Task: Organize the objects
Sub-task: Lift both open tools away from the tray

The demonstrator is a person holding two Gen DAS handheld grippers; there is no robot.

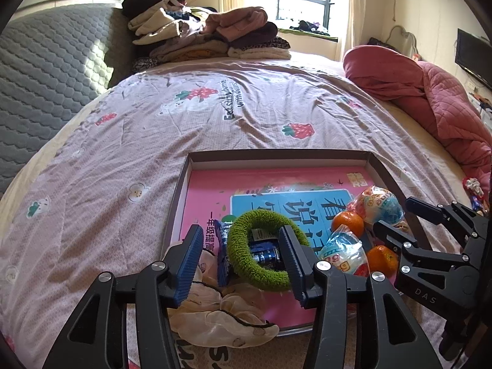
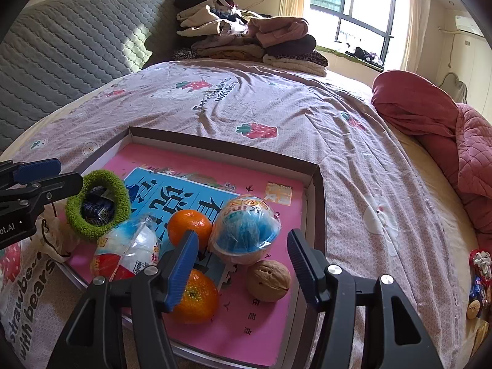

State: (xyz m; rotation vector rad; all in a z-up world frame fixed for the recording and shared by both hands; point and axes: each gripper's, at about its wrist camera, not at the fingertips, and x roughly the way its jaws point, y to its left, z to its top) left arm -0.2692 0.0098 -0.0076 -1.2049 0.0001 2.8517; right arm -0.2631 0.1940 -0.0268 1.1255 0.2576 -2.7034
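Note:
A shallow cardboard tray with a pink book as its floor lies on the bed. My left gripper is open over the tray's near left corner. A green fuzzy hair ring lies between its fingers, around a dark blue packet, and the left pad stands apart from it. A cream scrunchie lies below. My right gripper is open over a walnut, with a wrapped blue-capped egg toy just beyond. Two oranges and a second wrapped toy lie to its left.
The strawberry-print bedspread stretches beyond the tray. A pile of folded clothes sits at the far end, a red quilt at the right and a grey padded headboard at the left. Small loose items lie at the right edge.

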